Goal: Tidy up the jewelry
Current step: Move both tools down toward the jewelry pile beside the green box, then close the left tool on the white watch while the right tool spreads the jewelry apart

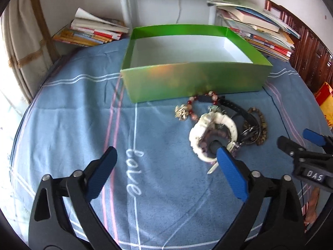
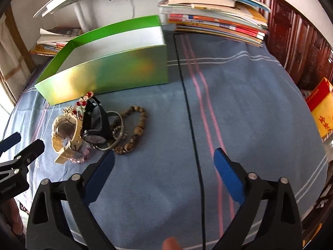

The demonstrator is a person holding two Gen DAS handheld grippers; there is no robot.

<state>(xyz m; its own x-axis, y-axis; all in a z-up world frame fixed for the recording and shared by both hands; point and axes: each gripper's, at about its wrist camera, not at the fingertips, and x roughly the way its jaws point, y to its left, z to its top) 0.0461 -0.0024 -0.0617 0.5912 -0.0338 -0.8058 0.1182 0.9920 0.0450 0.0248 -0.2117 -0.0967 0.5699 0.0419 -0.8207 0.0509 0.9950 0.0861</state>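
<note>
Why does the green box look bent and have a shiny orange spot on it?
Left wrist view: the fisheye lens bows the green box, and light glares orange on its glossy front. Right wrist view: the same glare on the box, and the books look smeared by blur.

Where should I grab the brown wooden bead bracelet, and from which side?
Probably the outer arc of the brown bead bracelet, the side away from the white watch and black watch. That arc lies flat and clear on the blue cloth; its inner side tangles with the pile. The open right claw is nearer: come from above, straddling the beads.
</note>
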